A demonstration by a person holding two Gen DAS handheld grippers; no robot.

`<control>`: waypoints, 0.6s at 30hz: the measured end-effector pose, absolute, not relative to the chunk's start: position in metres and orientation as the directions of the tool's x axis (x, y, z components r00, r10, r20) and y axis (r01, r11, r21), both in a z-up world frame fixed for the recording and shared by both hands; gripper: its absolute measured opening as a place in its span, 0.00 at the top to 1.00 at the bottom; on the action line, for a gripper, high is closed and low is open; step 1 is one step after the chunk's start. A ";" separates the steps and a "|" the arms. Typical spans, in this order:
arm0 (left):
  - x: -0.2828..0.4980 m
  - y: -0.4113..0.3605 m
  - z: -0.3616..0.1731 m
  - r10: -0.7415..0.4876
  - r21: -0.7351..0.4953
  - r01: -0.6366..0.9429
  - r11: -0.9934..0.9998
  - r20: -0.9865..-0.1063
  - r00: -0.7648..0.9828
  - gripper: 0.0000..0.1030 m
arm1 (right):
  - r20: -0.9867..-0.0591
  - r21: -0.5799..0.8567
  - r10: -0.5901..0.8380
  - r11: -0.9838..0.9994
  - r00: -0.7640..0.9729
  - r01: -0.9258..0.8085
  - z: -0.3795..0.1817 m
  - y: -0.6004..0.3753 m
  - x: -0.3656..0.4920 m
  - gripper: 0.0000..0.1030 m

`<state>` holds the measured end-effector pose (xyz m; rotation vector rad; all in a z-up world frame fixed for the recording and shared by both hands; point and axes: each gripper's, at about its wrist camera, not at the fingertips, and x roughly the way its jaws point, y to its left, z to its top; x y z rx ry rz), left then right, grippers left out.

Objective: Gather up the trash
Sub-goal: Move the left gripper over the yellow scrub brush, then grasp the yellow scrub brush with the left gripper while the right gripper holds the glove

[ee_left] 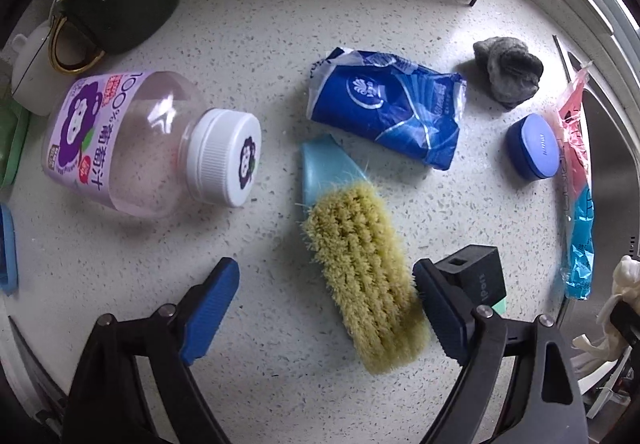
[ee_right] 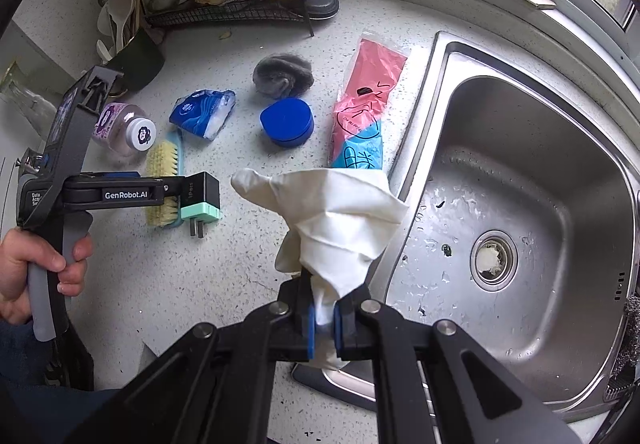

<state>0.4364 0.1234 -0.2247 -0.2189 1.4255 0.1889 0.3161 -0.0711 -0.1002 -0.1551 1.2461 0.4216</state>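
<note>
My left gripper (ee_left: 324, 272) points down at the speckled counter with its jaws wide apart. A yellow-bristled scrub brush (ee_left: 360, 268) lies between them; the right finger brushes its bristles and the left finger is clear of it. Beyond it lie a crumpled blue tissue packet (ee_left: 384, 108) and an empty grape juice bottle (ee_left: 140, 140) on its side. My right gripper (ee_right: 324, 320) is shut on a crumpled white glove (ee_right: 336, 220), held over the counter beside the sink (ee_right: 448, 56). The packet (ee_right: 202, 114) and bottle (ee_right: 124, 128) also show in the right wrist view.
A black and mint charger plug (ee_left: 480, 272) sits against the brush. Steel wool (ee_left: 508, 70), a blue round tin (ee_left: 532, 146) and a pink and blue glove package (ee_left: 576, 184) lie toward the sink. A wire rack (ee_right: 240, 16) and a dark utensil cup (ee_left: 120, 4) stand behind.
</note>
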 end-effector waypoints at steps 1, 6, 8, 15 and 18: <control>0.436 0.124 -0.224 -0.008 -0.044 -0.267 0.963 -0.991 0.137 0.18 | -0.940 0.113 0.226 0.913 0.256 -0.391 -0.099 -0.072 0.316 0.94; 0.437 0.121 -0.227 -0.012 -0.048 -0.295 0.954 -0.992 0.123 0.18 | -0.940 0.117 0.228 0.915 0.255 -0.386 -0.099 -0.074 0.317 0.94; 0.436 0.121 -0.228 -0.013 -0.051 -0.311 0.949 -0.992 0.122 0.18 | -0.940 0.117 0.228 0.914 0.254 -0.389 -0.099 -0.073 0.317 0.94; 0.418 0.130 -0.228 -0.011 -0.050 -0.372 0.927 -0.994 0.105 0.22 | -0.940 0.121 0.234 0.910 0.248 -0.397 -0.099 -0.073 0.315 0.94; 0.409 0.126 -0.228 0.001 -0.047 -0.407 0.912 -0.993 0.116 0.22 | -0.942 0.119 0.231 0.909 0.245 -0.399 -0.098 -0.074 0.316 0.94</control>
